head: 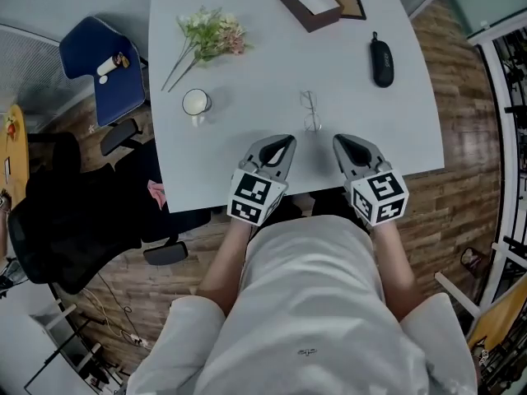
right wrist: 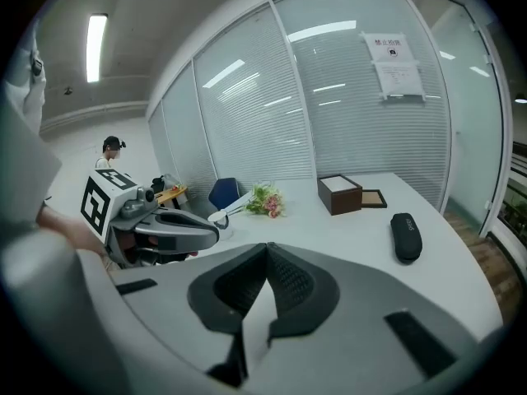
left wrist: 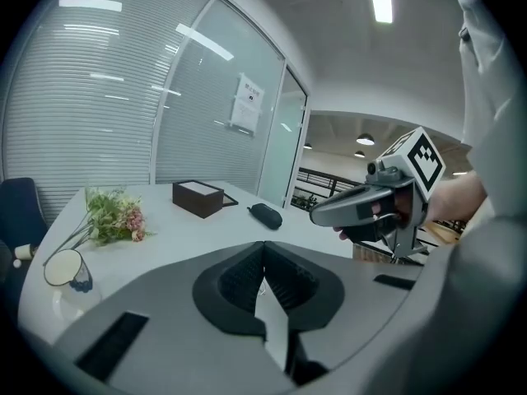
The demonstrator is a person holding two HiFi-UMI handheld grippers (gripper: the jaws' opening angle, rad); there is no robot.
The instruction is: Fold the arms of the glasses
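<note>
The thin wire-framed glasses (head: 310,110) lie on the white table (head: 247,171), a little beyond the front edge, and appear to have their arms spread out. My left gripper (head: 283,141) hovers just near-left of them, shut and empty. My right gripper (head: 339,141) hovers near-right of them, also shut with nothing between its pads. Neither touches the glasses. In the left gripper view my own jaws (left wrist: 263,245) meet at the tips, and the right gripper (left wrist: 362,208) shows alongside. The right gripper view shows its closed jaws (right wrist: 268,249) and the left gripper (right wrist: 177,230).
On the table are a flower bunch (head: 210,35), a white cup (head: 196,103), a brown box (head: 307,0), a small picture frame (head: 347,2) and a black glasses case (head: 381,60). A blue chair (head: 103,64) and a black chair (head: 74,212) stand to the left.
</note>
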